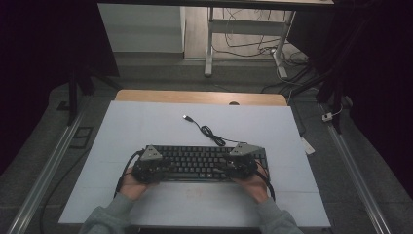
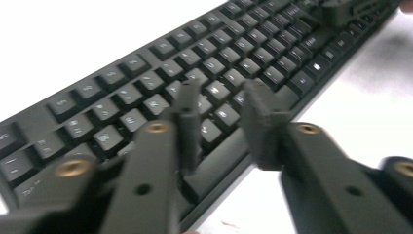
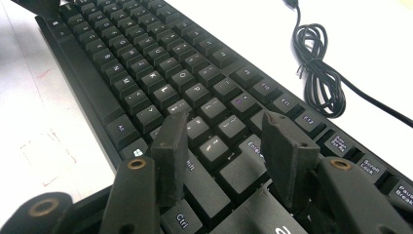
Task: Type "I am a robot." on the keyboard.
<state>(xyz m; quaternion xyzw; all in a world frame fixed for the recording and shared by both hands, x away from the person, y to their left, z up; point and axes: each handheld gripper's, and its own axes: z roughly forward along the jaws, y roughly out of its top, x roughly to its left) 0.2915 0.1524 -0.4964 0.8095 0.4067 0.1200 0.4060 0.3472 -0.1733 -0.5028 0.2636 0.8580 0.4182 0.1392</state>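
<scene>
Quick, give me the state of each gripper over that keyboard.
Left gripper: open, jaws apart above the keyboard keys, holding nothing.
Right gripper: open, jaws apart over the keys, holding nothing.

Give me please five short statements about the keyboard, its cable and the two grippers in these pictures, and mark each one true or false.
1. A black keyboard lies on the white table top. True.
2. The left gripper is clamped on a key. False: its jaws stand apart above the keys with nothing between them.
3. The keyboard's cable is plugged into a computer. False: its USB plug lies loose on the table top.
4. The right gripper is open over the keys near Enter. True.
5. Both grippers are at the same end of the keyboard. False: the left one is at its left end, the right one at its right end.
</scene>
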